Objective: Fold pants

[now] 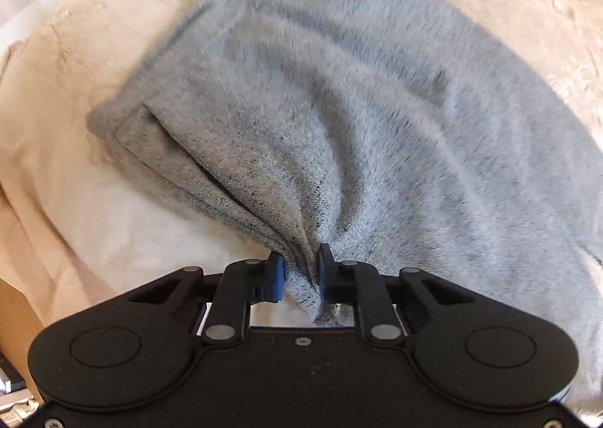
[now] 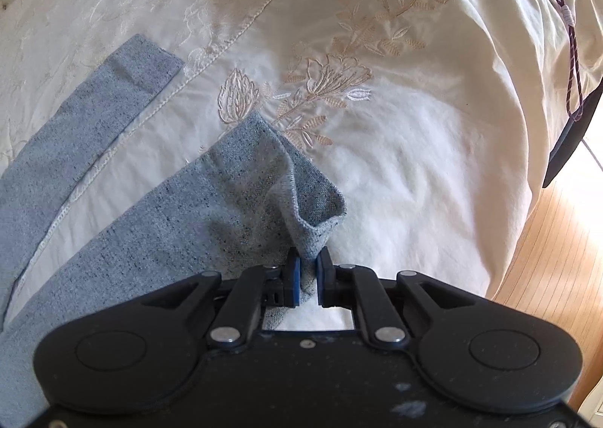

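My left gripper (image 1: 300, 269) is clamped on a bunched fold of the grey pants (image 1: 339, 118), which fan out from the pads toward the upper right of the frame over the cream bedspread (image 1: 75, 183); I see bare cover at left. My right gripper (image 2: 309, 275) pinches a leg hem (image 2: 312, 224) at lower centre, the other leg (image 2: 113, 88) lying flat at upper left, apart from it. Open embroidered cover fills the centre and right, ending at the bed's edge beside the wooden floor (image 2: 557, 258).
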Motion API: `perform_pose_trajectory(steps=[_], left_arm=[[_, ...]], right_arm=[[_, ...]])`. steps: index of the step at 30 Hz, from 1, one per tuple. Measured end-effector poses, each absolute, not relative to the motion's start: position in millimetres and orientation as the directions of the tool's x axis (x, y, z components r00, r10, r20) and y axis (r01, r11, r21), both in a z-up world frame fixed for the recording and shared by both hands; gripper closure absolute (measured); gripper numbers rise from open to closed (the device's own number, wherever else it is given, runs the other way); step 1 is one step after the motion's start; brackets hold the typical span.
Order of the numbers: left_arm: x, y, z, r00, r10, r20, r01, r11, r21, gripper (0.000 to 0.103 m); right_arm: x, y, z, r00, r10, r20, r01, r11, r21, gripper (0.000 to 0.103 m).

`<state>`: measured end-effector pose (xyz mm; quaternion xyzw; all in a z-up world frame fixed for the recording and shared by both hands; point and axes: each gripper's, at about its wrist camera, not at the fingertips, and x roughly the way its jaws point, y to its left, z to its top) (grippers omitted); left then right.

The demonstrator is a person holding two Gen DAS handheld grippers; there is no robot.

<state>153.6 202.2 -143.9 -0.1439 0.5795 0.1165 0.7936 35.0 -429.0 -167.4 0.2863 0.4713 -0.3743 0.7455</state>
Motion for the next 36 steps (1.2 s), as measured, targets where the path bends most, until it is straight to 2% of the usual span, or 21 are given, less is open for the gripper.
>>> perform_pose_trajectory(steps=[8, 18, 28, 36], left_arm=[[126.2, 217.7, -84.6, 0.374, 0.034, -0.927, -0.307, 0.947, -0.090, 0.082], [137.1, 221.1, -76.8, 0.346, 0.046, -0.937, -0.324, 0.943, -0.073, 0.082], [221.7, 197.3, -30.4, 0.451, 0.119, -0.885, -0.365, 0.929, -0.061, 0.085], [307.8, 163.3, -39.1, 0.448, 0.187, -0.874, -0.398, 0.917, -0.008, 0.087]], right_arm=[[1.4, -415.1, -112.2, 0.387, -0.335, -0.859, 0.834, 0.525, 0.171, 0.094], [-32.4, -402.6, -106.1, 0.376, -0.321, -0.869, 0.871, 0.441, 0.214, 0.094], [51.3, -428.9, -62.3, 0.533, -0.283, -0.797, 0.794, 0.492, 0.356, 0.094], [152.8, -469.9, -71.3, 0.584, -0.229, -0.779, 0.762, 0.484, 0.429, 0.095]])
